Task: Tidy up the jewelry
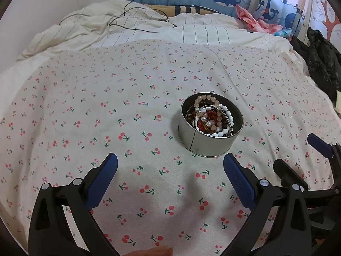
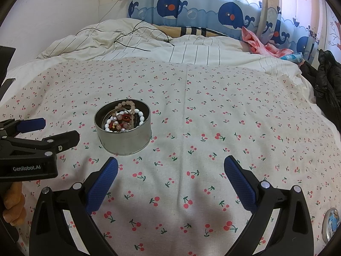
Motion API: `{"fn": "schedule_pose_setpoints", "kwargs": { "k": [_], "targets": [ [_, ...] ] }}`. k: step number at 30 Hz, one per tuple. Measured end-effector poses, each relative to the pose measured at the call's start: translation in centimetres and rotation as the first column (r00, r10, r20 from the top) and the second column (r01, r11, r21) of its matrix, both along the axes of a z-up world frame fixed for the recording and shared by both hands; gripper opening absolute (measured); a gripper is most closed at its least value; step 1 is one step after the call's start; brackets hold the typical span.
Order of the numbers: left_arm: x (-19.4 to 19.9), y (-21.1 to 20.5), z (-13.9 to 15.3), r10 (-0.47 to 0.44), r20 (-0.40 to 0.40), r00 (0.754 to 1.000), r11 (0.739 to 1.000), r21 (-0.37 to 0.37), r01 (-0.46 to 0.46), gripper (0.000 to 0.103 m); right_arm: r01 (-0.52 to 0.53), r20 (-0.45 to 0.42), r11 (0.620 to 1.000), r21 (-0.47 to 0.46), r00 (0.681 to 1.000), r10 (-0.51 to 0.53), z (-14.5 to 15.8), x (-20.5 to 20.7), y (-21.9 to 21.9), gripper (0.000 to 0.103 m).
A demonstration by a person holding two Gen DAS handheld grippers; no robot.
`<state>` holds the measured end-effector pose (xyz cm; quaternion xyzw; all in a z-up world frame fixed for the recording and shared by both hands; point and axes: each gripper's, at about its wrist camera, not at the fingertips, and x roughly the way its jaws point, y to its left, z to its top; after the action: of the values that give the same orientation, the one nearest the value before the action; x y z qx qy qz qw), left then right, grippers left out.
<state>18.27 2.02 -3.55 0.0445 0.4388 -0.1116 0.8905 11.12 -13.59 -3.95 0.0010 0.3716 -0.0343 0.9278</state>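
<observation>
A round silver tin point(image 1: 210, 143) stands on the cherry-print cloth point(image 1: 127, 106), filled with bead bracelets point(image 1: 213, 117) in white, pink and red. My left gripper point(image 1: 170, 162) is open just short of the tin, which sits slightly right of its middle. In the right wrist view the tin point(image 2: 123, 140) lies ahead and to the left, with the bracelets point(image 2: 125, 119) inside it. My right gripper point(image 2: 170, 164) is open over bare cloth point(image 2: 213, 117), nothing between its fingers. The left gripper point(image 2: 51, 131) shows at the left edge of that view, and the right gripper point(image 1: 302, 151) at the right edge of the left wrist view.
A tin lid point(image 2: 331, 224) with a blue picture lies at the right edge. Behind the cloth are a rumpled striped duvet point(image 1: 149, 27) with a black cable point(image 1: 132, 21), a pink garment point(image 2: 262, 42), whale-print curtains point(image 2: 191, 6) and black clothing point(image 1: 321, 59) at right.
</observation>
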Motion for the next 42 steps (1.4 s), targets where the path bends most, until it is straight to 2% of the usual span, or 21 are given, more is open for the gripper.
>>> {"fn": "schedule_pose_setpoints", "kwargs": {
  "k": [5,11,16,25,42],
  "targets": [
    [0.1,0.5,-0.2,0.007,-0.011,1.0,0.999,-0.046,-0.007,0.096,-0.001,-0.001,1.0,0.001,1.0,0.001,0.0,0.0,0.0,0.095],
    [-0.9,0.3,0.7,0.041,0.092,0.995,0.999,0.012,-0.043,0.096,0.0,-0.001,1.0,0.001,1.0,0.0,0.0,0.0,0.1,0.095],
    [-0.3,0.2,0.5,0.024,0.053,0.998,0.999,0.031,-0.025,0.096,0.0,0.0,1.0,0.001,1.0,0.0,-0.1,0.0,0.2,0.095],
    [0.0,0.4,0.3,0.025,0.025,0.999,1.0,0.011,-0.025,0.096,-0.002,-0.002,1.0,0.001,1.0,0.002,-0.1,0.0,0.1,0.095],
    [0.0,0.3,0.1,0.023,0.018,1.0,1.0,0.006,-0.023,0.096,-0.001,-0.001,1.0,0.001,1.0,0.001,-0.1,0.0,0.1,0.095]
  ]
}}
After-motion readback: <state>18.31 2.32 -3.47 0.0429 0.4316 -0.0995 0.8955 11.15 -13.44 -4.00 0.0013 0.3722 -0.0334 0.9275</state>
